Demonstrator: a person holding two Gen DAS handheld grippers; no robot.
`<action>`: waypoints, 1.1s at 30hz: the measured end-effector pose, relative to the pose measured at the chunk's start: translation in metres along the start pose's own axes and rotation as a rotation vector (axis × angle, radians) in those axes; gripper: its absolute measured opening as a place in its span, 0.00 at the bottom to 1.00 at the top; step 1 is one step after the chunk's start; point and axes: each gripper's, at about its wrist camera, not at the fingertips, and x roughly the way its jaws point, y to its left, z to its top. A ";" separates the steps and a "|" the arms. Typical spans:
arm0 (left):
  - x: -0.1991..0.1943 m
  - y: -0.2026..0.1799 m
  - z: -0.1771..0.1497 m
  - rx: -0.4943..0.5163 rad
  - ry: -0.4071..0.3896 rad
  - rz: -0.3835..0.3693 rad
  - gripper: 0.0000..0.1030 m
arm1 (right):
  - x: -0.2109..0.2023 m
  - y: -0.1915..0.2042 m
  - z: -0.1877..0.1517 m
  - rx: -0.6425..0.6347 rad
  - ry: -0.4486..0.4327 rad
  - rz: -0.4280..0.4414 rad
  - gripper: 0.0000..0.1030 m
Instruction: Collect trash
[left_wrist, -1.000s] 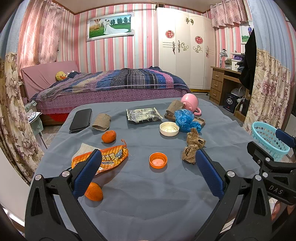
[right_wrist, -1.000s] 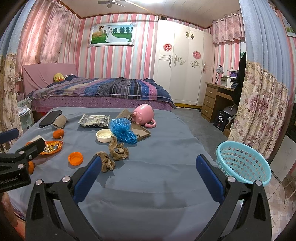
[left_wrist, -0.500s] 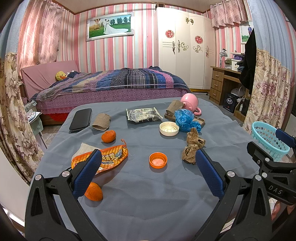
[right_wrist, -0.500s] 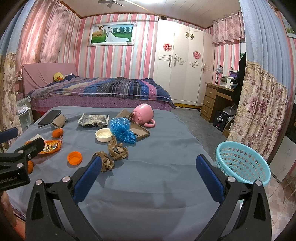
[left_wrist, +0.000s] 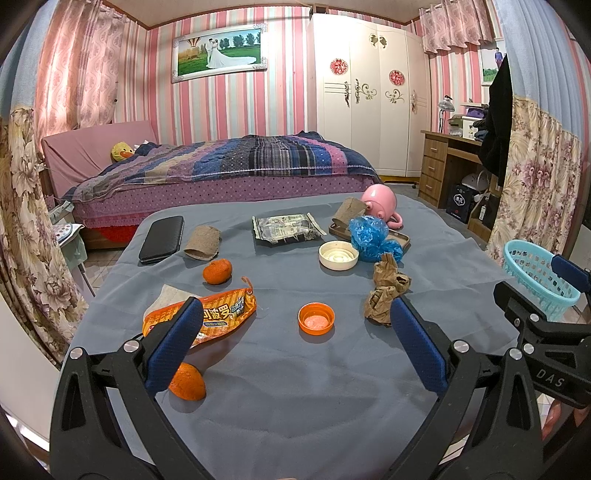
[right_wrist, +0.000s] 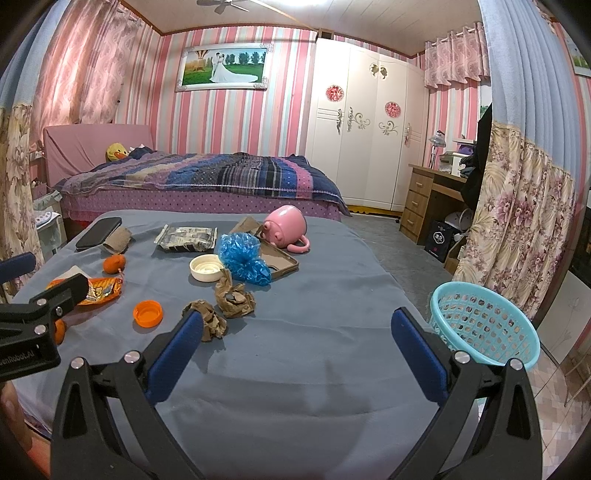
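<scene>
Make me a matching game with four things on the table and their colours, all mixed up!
Things:
1. mug lying on its side
2. crumpled plastic bag
3. small bottle cap
4. phone near the far left corner

Colours:
A. orange
B. black
C. pink
D. blue

Pairs: 1-C, 2-D, 3-A, 4-B

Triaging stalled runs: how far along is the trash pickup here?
Nothing looks done: the teal basket appears empty. Nothing in hand: left gripper and right gripper are both open. Left on the table: crumpled brown paper, blue plastic bag, orange snack wrapper.
</scene>
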 end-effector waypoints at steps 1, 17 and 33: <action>-0.001 -0.001 0.001 -0.001 0.000 -0.001 0.95 | 0.000 0.000 0.000 0.000 0.000 0.000 0.96; 0.002 -0.001 -0.005 0.007 0.001 0.003 0.95 | -0.002 -0.005 0.000 -0.001 0.001 -0.003 0.96; 0.001 -0.005 0.000 0.006 0.015 0.030 0.95 | -0.006 -0.027 0.002 0.048 -0.008 0.004 0.96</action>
